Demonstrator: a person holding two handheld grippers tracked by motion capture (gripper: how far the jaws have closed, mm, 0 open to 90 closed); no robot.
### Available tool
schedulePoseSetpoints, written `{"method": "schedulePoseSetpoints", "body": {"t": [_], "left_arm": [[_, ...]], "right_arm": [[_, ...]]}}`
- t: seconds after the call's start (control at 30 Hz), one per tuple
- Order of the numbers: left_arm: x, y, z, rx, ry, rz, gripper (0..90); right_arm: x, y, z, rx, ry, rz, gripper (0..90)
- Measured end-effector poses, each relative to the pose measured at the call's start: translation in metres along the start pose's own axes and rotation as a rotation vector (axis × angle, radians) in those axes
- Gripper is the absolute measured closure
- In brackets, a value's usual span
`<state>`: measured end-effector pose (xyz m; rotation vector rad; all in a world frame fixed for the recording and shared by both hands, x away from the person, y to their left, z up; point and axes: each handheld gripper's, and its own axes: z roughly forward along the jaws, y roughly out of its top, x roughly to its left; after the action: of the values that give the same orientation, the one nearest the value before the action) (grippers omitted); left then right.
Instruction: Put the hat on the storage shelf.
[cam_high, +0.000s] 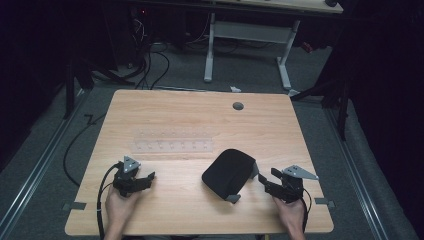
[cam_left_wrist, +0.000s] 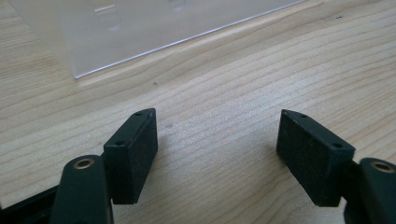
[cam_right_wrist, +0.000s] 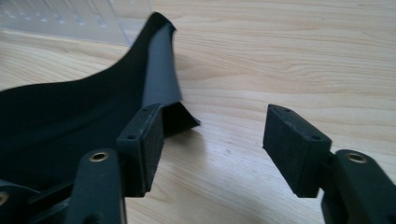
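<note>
Your left gripper (cam_high: 145, 179) rests on the near left part of the table (cam_high: 165, 210), its jaws spread wide over bare wood with nothing between them. A clear plastic rack (cam_high: 172, 141) lies just beyond it. Right of centre sits the black cloth (cam_high: 229, 174), folded over itself. Your right gripper (cam_high: 263, 183) is just to the right of it, jaws released; in the right gripper view the cloth's edge (cam_right_wrist: 161, 79) lies beside the left jaw, outside the gap.
</note>
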<state>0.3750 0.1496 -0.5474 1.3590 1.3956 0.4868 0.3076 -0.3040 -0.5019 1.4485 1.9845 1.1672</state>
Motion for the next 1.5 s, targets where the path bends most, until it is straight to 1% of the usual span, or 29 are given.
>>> {"method": "schedulePoseSetpoints", "body": {"t": [0.07,0.1,0.17,0.27,0.4,0.53,0.57,0.6,0.63,0.67,0.7,0.77,0.93,1.0,1.07,1.13,1.17,1.33,1.47,1.5], "left_arm": [[0.000,0.000,0.000,0.000,0.000,0.000,29.7],[0.000,0.000,0.000,0.000,0.000,0.000,29.7],[0.000,0.000,0.000,0.000,0.000,0.001,29.7],[0.000,0.000,0.000,0.000,0.000,0.000,29.7],[0.000,0.000,0.000,0.000,0.000,0.000,29.7],[0.000,0.000,0.000,0.000,0.000,0.000,29.7],[0.000,0.000,0.000,0.000,0.000,0.000,29.7],[0.000,0.000,0.000,0.000,0.000,0.000,29.7],[0.000,0.000,0.000,0.000,0.000,0.000,29.7],[0.000,0.000,0.000,0.000,0.000,0.000,29.6],[0.000,0.000,0.000,0.000,-0.001,0.000,29.6],[0.000,0.000,0.000,0.000,-0.001,0.000,29.6],[0.000,0.000,0.000,0.000,-0.001,0.000,29.5],[0.000,0.000,0.000,0.001,-0.001,0.000,29.5],[0.000,0.000,0.000,0.000,-0.001,0.000,29.5],[0.000,0.000,0.000,0.000,-0.001,0.000,29.5],[0.000,0.000,0.000,0.000,0.000,0.000,29.5],[0.000,0.000,0.000,0.001,-0.001,0.001,29.5],[0.000,0.000,0.000,0.001,-0.001,0.000,29.5],[0.000,0.000,0.000,0.000,-0.001,0.000,29.5]], "right_arm": [[0.001,0.002,0.000,-0.004,0.005,-0.001,36.2],[0.003,0.005,0.000,-0.012,0.009,-0.012,35.4],[0.003,0.007,0.001,-0.011,0.014,-0.013,34.6],[0.006,0.012,0.005,-0.007,0.041,-0.010,33.6],[0.008,0.015,0.009,-0.010,0.048,-0.019,33.5],[0.012,0.021,0.018,0.005,0.071,-0.021,33.2],[0.012,0.021,0.018,0.005,0.071,-0.021,33.2],[0.012,0.023,0.024,0.020,0.078,-0.023,32.7],[0.012,0.023,0.027,0.023,0.083,-0.013,32.6],[0.012,0.023,0.027,0.023,0.083,-0.013,32.6],[0.010,0.023,0.033,0.034,0.096,-0.005,32.5],[0.010,0.022,0.038,0.043,0.103,0.010,32.5],[0.011,0.022,0.045,0.049,0.119,0.009,32.7],[0.011,0.021,0.049,0.061,0.129,0.023,32.9],[0.011,0.020,0.054,0.084,0.133,0.016,33.8],[0.012,0.019,0.056,0.094,0.141,0.014,34.3],[0.012,0.018,0.057,0.094,0.146,0.008,34.6],[0.013,0.018,0.060,0.096,0.156,0.007,36.6],[0.012,0.016,0.064,0.108,0.184,0.022,40.8],[0.012,0.016,0.064,0.108,0.184,0.022,40.8]]}}
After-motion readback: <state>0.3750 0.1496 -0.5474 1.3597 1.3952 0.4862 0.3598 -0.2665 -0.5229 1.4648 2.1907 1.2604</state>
